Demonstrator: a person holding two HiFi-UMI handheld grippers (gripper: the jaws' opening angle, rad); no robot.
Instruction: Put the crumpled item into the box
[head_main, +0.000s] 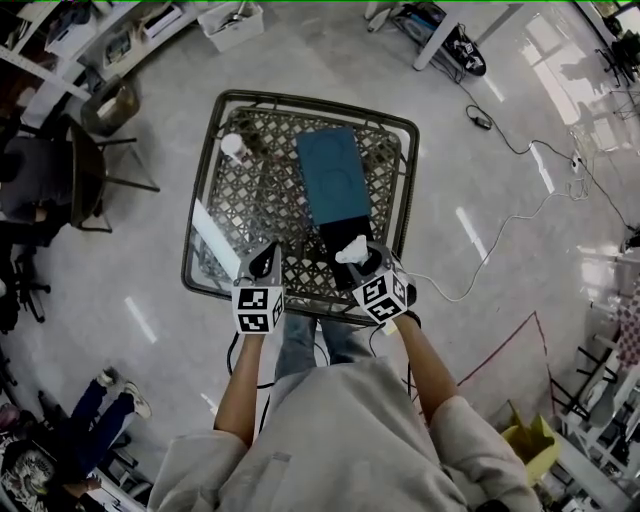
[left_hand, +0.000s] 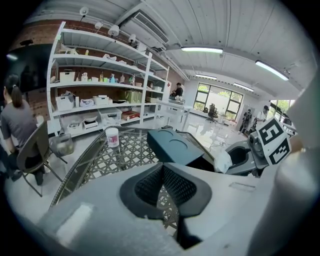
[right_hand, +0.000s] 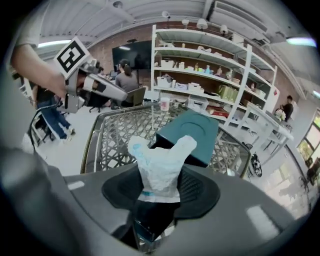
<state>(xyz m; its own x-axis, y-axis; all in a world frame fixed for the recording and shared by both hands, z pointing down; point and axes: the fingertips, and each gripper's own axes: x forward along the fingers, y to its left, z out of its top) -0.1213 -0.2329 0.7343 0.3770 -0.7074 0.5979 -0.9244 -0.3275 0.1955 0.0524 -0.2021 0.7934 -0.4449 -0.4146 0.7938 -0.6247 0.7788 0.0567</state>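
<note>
A white crumpled item (right_hand: 160, 162) with pale blue print sticks up between the pads of my right gripper (right_hand: 160, 184), which is shut on it. In the head view this gripper (head_main: 362, 256) holds the crumpled item (head_main: 352, 250) over the near end of the box, whose dark inside (head_main: 330, 238) lies open beneath its raised teal lid (head_main: 333, 177). My left gripper (head_main: 265, 256) hovers just left of the box, over the table's near edge; its pads (left_hand: 150, 182) meet with nothing between them. From the left gripper view the teal lid (left_hand: 175, 146) and the crumpled item (left_hand: 223, 161) appear ahead to the right.
The box stands on a square lattice-topped table (head_main: 250, 200) with a metal rim. A small white jar (head_main: 232, 145) is at its far left corner. A chair (head_main: 95, 165) and a seated person (left_hand: 17, 122) are to the left; a cable (head_main: 500, 235) runs across the floor on the right.
</note>
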